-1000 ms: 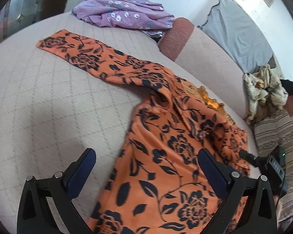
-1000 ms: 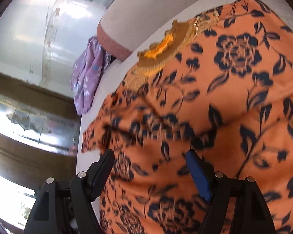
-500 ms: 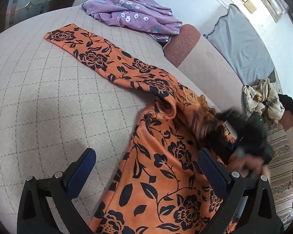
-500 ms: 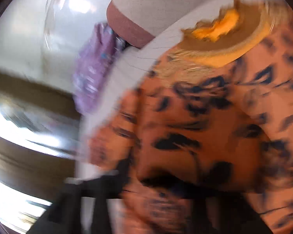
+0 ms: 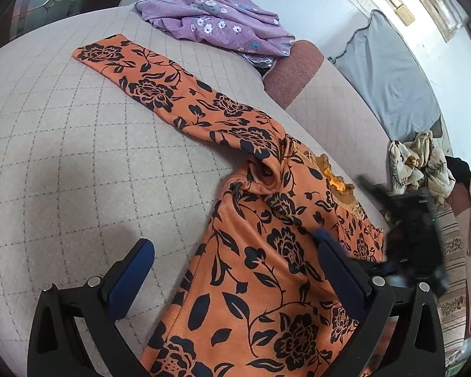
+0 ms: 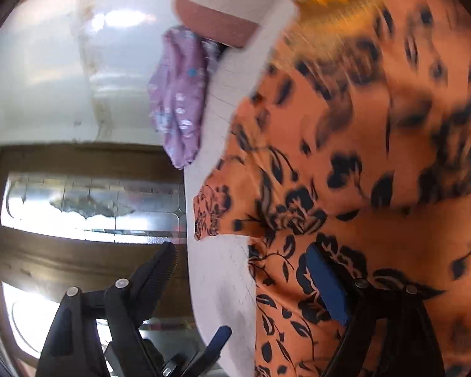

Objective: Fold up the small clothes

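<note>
Left wrist view: the orange floral garment (image 5: pixel 254 245) lies spread on the quilted bed (image 5: pixel 62 163), its body under the wide-open left gripper (image 5: pixel 235 270), one sleeve stretching away. The right gripper (image 5: pixel 414 238), a blur, has moved right since half a second ago.

Right wrist view: the right gripper (image 6: pixel 245 270) is open, empty, over the garment's edge (image 6: pixel 345 157); blur has eased.

A big bed (image 5: pixel 78 163) with a gray cover of crossing lines fills the left of the frame. An orange dress (image 5: pixel 251 251) with black flowers lies on it. A purple flowered cloth (image 5: pixel 210 15) sits at the top.
</note>
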{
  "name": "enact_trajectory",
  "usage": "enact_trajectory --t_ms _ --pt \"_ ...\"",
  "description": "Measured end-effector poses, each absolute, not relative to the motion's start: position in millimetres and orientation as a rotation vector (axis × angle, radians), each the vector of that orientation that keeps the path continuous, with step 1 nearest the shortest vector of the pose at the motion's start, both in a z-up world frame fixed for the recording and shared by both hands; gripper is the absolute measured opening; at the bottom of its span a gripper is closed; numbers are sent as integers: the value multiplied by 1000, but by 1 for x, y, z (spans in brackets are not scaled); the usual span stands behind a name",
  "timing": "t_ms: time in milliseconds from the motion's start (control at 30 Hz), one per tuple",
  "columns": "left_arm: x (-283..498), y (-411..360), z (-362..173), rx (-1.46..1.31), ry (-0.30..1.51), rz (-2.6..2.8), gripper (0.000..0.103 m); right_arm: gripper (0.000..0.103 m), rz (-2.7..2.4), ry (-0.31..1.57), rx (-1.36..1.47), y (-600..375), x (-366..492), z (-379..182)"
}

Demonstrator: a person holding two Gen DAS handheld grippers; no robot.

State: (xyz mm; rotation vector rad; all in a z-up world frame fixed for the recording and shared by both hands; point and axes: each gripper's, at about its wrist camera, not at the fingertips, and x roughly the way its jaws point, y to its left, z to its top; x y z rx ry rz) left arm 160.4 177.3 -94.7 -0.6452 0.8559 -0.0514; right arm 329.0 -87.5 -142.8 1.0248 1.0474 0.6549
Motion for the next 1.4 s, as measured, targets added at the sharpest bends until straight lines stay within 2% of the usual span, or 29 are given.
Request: enact_trajectory --t_ms 167,267,367,467,533,667,733,767,800,900,933,967,1000,1033,1133,1267,1400 --pt "161 175 -95 -634 860 -50 103 87 615 867 907 -116 333 -92" --pt "162 174 -96 -629 864 -49 103 87 564 787 961 -133 347 -88" --pt "164 172 -98 -623 873 -49 103 87 473 817 1014 -137 370 -124" --pt "163 173 -98 -615 871 -49 103 87 509 1024 1058 -119 388 -170" --pt "163 174 -98 -627 868 -46 103 85 589 986 907 -107 386 -141" --pt "164 172 -98 -620 868 -51 103 86 558 823 840 -116 370 -104" --pt "164 169 -98 -604 873 -54 103 87 614 978 870 -105 381 -132" --pt "164 168 -99 -598 877 -54 103 67 635 1150 865 -93 388 -159" --pt "163 168 -99 -594 877 -52 103 61 585 1098 809 -99 386 -152" --pt "164 169 -99 -613 873 -46 103 73 629 960 878 -108 370 -122" --pt "164 168 -100 -612 879 -48 103 88 682 952 857 -101 367 -119" --pt "165 166 -101 -600 885 -53 103 90 700 1036 781 -88 370 -127" --pt "165 164 -100 -581 886 -55 103 85 703 1161 701 -77 374 -141" --pt "164 163 -100 -562 885 -50 103 74 691 1152 631 -75 373 -141" --pt "162 167 -100 -581 881 -41 103 74 631 1025 602 -109 360 -107" --pt "163 167 -100 -596 882 -47 103 74 366 821 499 -212 341 -66" --pt "166 163 -101 -578 886 -50 103 74 -19 813 390 -327 338 -65"
